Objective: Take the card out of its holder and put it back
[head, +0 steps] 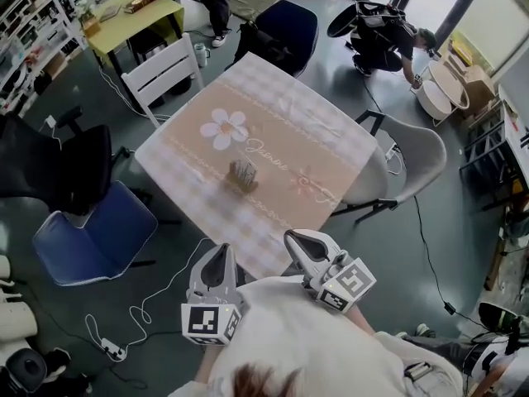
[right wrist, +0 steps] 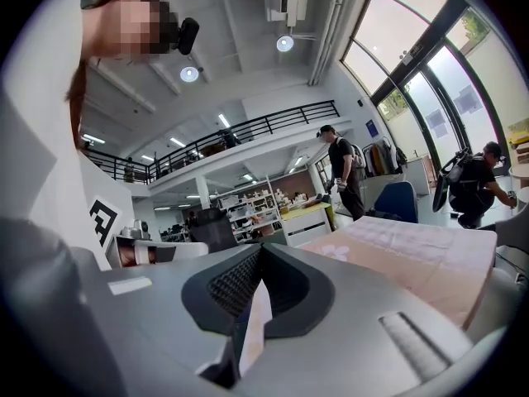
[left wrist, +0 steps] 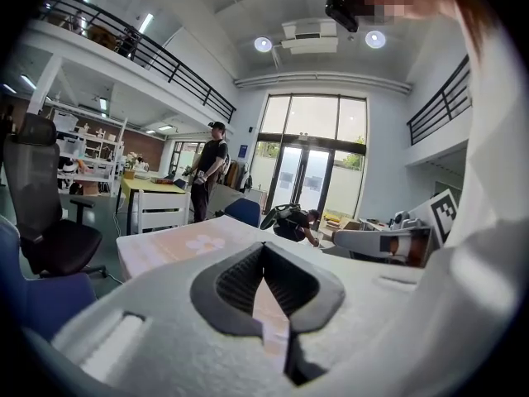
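Observation:
The card holder (head: 243,174), a small greyish stand with cards upright in it, sits near the middle of the table (head: 173,168), which wears a checked cloth with a beige flower panel. Both grippers hang close to my chest, short of the table's near edge and well apart from the holder. My left gripper (head: 222,249) (left wrist: 264,248) has its tips touching with nothing between them. The right gripper (head: 291,236) (right wrist: 261,251) is likewise shut and empty. Neither gripper view shows the holder; only the tablecloth (left wrist: 202,242) (right wrist: 405,251) appears beyond the jaws.
Chairs ring the table: a white wooden one (head: 161,73) at the far left, a blue one (head: 95,230) and a black office chair (head: 58,168) at left, a grey one (head: 413,160) at right. A power strip and cable (head: 111,350) lie on the floor. People stand and crouch beyond the table.

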Available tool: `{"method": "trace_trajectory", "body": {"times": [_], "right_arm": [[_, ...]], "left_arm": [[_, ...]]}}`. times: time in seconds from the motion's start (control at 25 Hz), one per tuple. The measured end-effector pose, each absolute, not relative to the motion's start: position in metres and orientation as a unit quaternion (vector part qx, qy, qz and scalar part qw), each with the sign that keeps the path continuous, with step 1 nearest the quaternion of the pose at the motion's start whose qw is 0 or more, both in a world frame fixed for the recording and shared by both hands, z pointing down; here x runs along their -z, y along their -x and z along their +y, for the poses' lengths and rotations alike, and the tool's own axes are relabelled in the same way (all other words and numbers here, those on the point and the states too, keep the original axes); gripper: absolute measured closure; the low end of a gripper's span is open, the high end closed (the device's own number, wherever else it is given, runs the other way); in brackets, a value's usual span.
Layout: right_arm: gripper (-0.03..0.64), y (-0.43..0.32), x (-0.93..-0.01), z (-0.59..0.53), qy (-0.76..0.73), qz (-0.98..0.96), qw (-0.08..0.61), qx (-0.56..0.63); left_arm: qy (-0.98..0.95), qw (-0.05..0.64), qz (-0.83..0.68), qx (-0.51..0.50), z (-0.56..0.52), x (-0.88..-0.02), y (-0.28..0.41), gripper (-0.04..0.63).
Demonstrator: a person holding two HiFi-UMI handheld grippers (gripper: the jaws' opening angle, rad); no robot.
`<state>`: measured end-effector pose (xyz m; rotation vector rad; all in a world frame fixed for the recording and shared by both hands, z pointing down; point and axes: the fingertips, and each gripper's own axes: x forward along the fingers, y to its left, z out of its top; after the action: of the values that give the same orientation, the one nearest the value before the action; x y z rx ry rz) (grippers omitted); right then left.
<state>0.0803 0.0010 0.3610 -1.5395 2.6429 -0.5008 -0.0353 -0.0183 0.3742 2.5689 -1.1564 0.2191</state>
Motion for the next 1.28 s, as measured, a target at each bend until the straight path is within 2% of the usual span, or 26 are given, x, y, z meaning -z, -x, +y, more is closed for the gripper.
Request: {"method": "trace_trajectory", "body": {"times": [0.72,1.28], "right_arm": [[0.620,-0.110,-0.362,-0.032,0.432,0.878,0.057,0.201],[0.620,-0.119,-0.371,-0.039,0.442,0.870,0.045,0.212]], "left_arm": [[-0.854,0.164,-0.484,-0.102,-0.020,-0.385,0.024,0.595],[-0.853,0.172,-0.485,-0.092,-0.027,-0.383,0.016,0.595]]}}
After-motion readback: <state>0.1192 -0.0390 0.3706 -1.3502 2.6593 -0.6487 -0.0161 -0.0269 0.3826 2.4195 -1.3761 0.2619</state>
